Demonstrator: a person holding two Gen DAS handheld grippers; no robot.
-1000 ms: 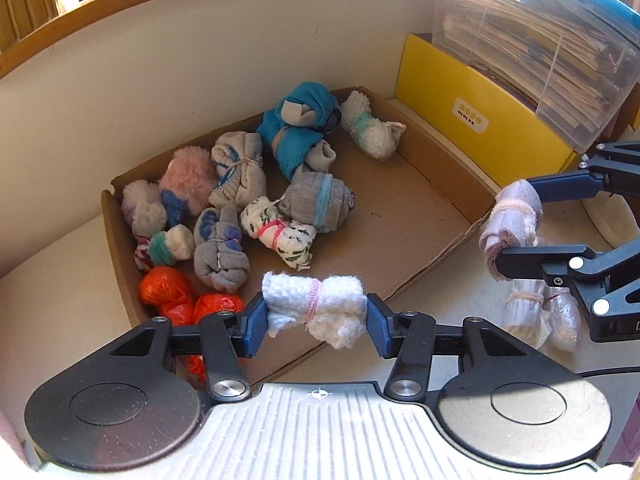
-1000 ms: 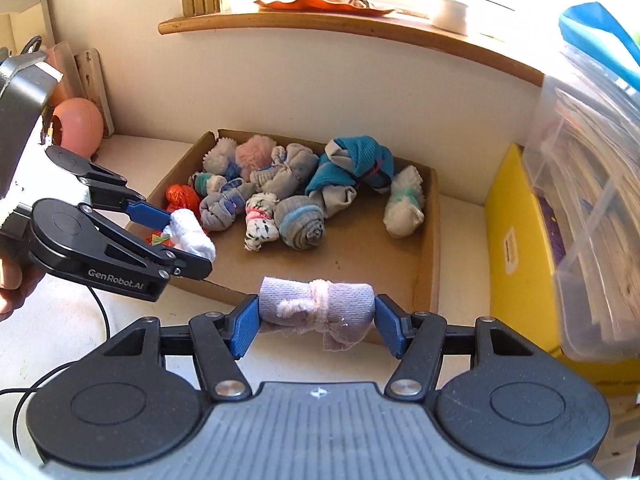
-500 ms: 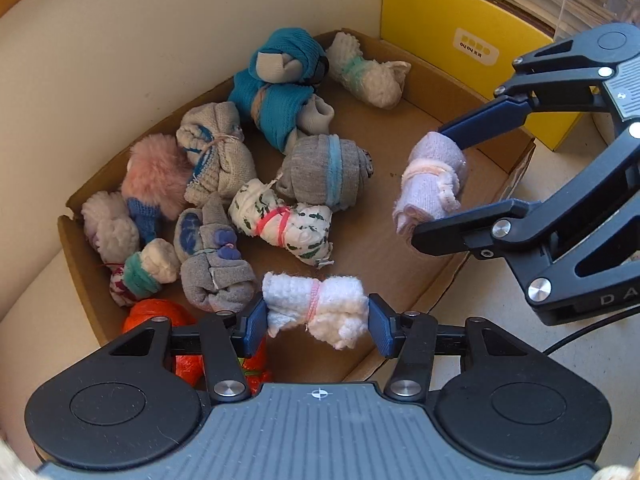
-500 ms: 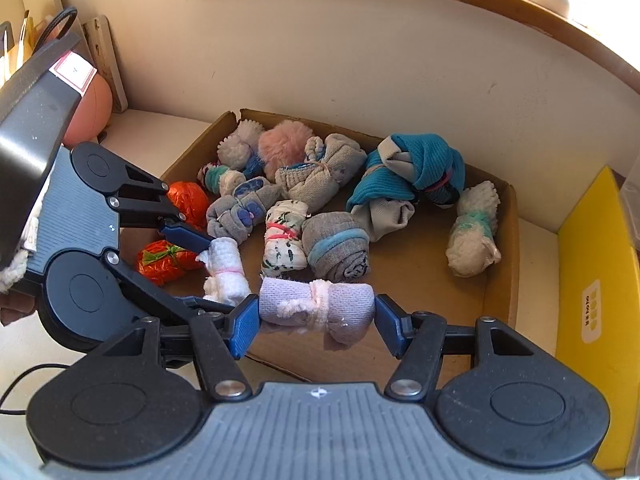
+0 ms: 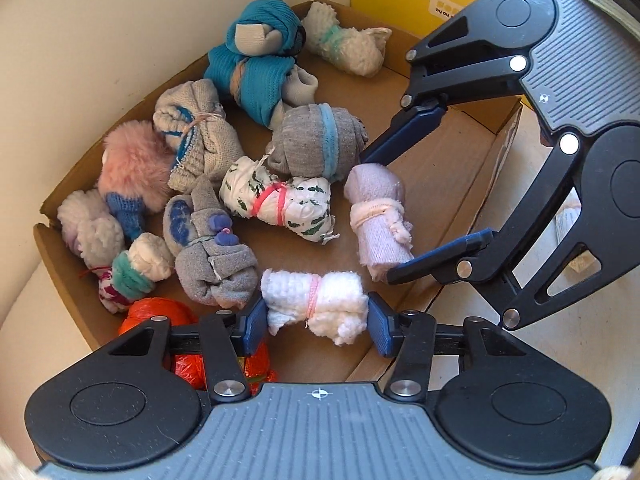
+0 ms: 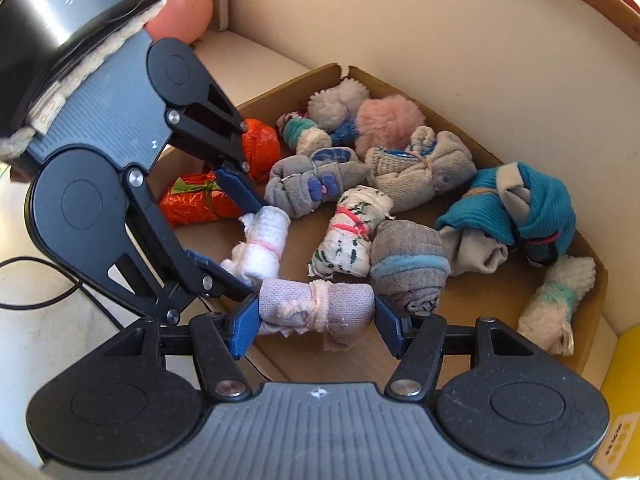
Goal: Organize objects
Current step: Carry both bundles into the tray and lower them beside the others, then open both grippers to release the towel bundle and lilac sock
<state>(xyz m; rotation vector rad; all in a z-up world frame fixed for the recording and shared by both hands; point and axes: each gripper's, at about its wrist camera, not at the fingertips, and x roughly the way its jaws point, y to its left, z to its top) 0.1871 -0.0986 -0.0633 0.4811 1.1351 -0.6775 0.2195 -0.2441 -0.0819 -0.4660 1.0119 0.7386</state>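
My left gripper [image 5: 316, 318] has its fingers pinching a fluffy white sock bundle tied with a pink band [image 5: 316, 308], gripped end to end and hanging just over the near edge of the shallow brown cardboard tray [image 5: 452, 168]. Just beyond these fingers sits a grey sock bundle with a purple knot [image 5: 216, 264]; to their left and below, a crinkly orange wrapped bundle [image 5: 160, 312].

To the right, my right gripper [image 6: 316, 316] pinches a pale lilac sock roll bound with a pinkish band [image 6: 316, 310], also above the tray's near side, with a grey roll with a light blue band [image 6: 408, 264] just past its right finger.

The two tools are very near one another. If I let go together, I judge the rolls may bump, or one may land on the rim and tip out onto the desk. Dropping lower risks a finger snagging a neighbouring bundle's band.
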